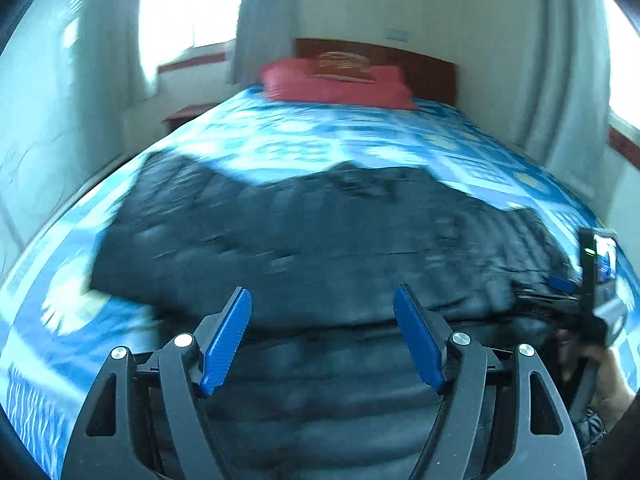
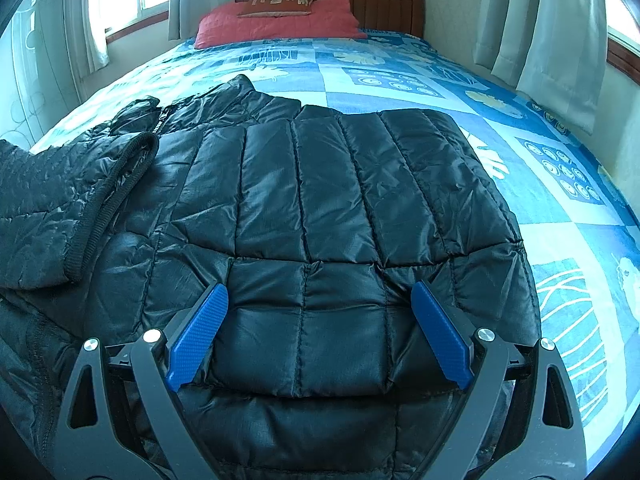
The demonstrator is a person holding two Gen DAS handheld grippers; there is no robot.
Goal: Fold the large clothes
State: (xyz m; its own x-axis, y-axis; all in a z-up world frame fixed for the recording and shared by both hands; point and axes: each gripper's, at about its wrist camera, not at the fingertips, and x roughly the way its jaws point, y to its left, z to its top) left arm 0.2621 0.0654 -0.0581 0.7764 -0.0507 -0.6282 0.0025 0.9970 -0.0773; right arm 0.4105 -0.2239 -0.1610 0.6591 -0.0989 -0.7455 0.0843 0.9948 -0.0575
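**Puffer jacket part-folded on the bed, both grippers released**

While the black quilted puffer jacket lies spread across the blue patterned bedspread, a sleeve with a ribbed cuff is already laid inward over its left side. Seen from the right wrist, the right gripper hovers over the near hem, its blue pads standing wide apart with nothing clamped between them. From the left wrist, blurred, the left gripper likewise stands wide with only loose fabric beneath, not pinched. At the far right edge of that view, a hand holds the other tool. A red pillow sits well apart at the headboard.

Risks, as judged: the slick, springy padded shell may push the folded sleeve back open once unheld. A shallow pinch on the puffy hem could catch only the top layer, so the next fold drags unevenly or slides on the bedspread.
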